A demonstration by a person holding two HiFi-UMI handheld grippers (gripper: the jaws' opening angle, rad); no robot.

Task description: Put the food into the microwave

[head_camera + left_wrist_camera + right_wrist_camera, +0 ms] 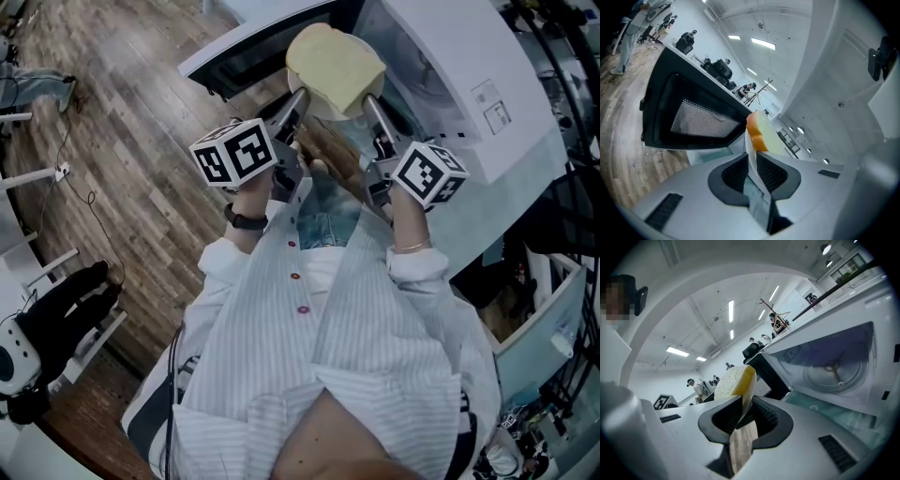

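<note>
A: Where is the food to be found?

B: It is carried on a plate, which is held up in the air just in front of the open microwave and has not yet been put into the cavity. The slice is seen lying flat, pale on top, with an orange-brown crust.

A: How is the plate gripped?

B: It is pinched from two opposite sides. The jaws of the left gripper are pressed onto one edge of the rim, and those of the right gripper onto the other. In each gripper view the thin rim is seen clamped between the ribbed pads, with the food just beyond them.

A: Why are two grips used?

B: A plate caught by one thin edge is likely to tip. With the rim taken on both sides it is kept level, so the slice is not slid off.

A: And the door?

B: It is swung wide to the left, so the opening is left free for the plate.

A: What is called for next?

B: It is judged that the plate must be passed forward, level, through the opening and set on the cavity floor — and that neither grip should be released until it is supported there.
</note>
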